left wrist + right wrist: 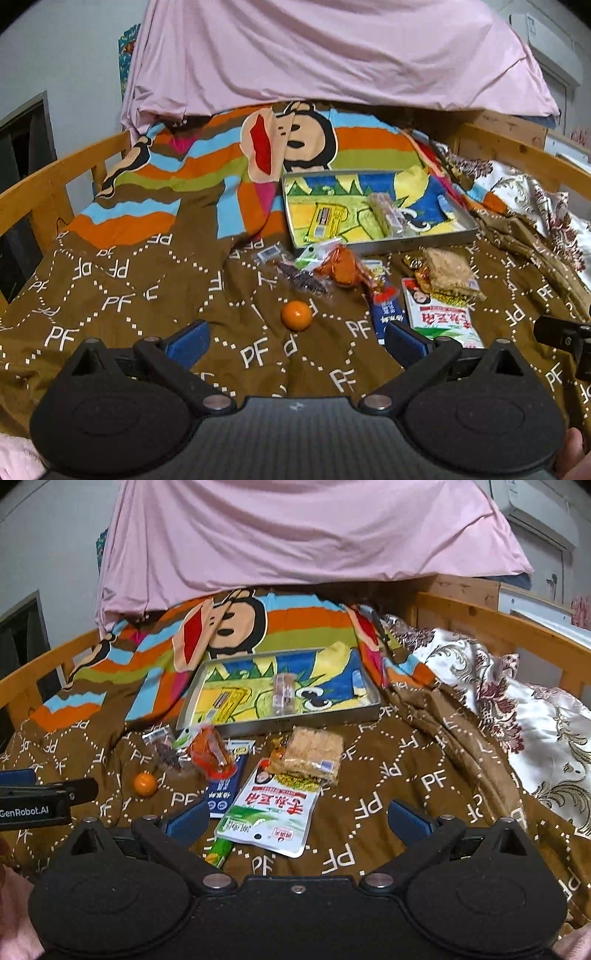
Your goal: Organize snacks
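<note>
Two hand-held grippers hover side by side over a bed spread with a brown blanket (110, 302), snacks scattered ahead of them. The left gripper (297, 341) has its jaws spread wide and holds nothing; just beyond its fingertips lies an orange ball (296, 315), alone on the cloth. Farther off and slightly right sits a loose heap of small packets: a clear wrapper (266, 254), a purple-speckled bag (304, 281) and an orange pack (341, 267), touching one another. To the right of these a blue carton (384, 312) lies partly under a white pouch (271, 812) with red lettering, whose far end is overlapped by a cracker pack (314, 751). A green stick (218, 851) pokes out from beneath the pouch's near edge. The right gripper (297, 821) is likewise open wide and empty, the pouch lying between and just ahead of its fingers. At the far side, behind the heap, a metal tray (280, 722) with a bright cartoon lining holds a yellow pack (325, 221) on its left and a clear-wrapped bar (283, 694) near its middle, apart from each other. A pink sheet (295, 535) hangs beyond.
</note>
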The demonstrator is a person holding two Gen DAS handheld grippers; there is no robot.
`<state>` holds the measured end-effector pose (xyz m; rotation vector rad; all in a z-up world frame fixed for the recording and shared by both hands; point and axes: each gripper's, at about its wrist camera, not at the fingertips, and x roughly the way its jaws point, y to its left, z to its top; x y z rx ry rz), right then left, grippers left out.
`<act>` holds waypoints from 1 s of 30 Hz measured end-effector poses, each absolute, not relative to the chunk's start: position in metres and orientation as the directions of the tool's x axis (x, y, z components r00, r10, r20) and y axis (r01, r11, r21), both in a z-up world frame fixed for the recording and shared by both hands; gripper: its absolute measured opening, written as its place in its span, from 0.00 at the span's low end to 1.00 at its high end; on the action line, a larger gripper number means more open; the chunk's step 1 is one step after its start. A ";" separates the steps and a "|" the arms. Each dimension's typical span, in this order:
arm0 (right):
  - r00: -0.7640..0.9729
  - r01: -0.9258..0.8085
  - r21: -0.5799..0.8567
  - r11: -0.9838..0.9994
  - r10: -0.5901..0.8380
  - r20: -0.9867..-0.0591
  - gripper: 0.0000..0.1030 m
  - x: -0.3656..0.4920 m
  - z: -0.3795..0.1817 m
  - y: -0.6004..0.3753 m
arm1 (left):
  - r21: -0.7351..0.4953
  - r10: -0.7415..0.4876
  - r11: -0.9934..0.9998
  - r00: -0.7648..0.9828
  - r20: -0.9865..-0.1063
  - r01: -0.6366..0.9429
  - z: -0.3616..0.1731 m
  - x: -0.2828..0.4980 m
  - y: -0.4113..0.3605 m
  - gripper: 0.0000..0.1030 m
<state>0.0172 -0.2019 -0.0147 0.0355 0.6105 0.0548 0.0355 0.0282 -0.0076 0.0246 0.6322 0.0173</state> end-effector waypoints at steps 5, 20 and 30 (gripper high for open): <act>0.798 -0.040 0.051 0.998 0.063 -0.600 0.99 0.024 -0.020 -0.200 | 0.046 0.036 0.999 0.780 -0.624 -0.010 -0.012 0.042 0.026 0.99; 0.744 -0.070 0.054 0.996 0.089 -0.662 0.99 0.042 -0.030 -0.196 | 0.030 0.048 0.999 0.712 -0.701 -0.037 -0.018 0.061 0.032 0.99; 0.737 -0.127 -0.007 0.992 0.089 -0.670 0.99 0.070 -0.034 -0.184 | 0.085 0.052 0.996 0.716 -0.696 0.009 -0.018 0.080 0.023 0.99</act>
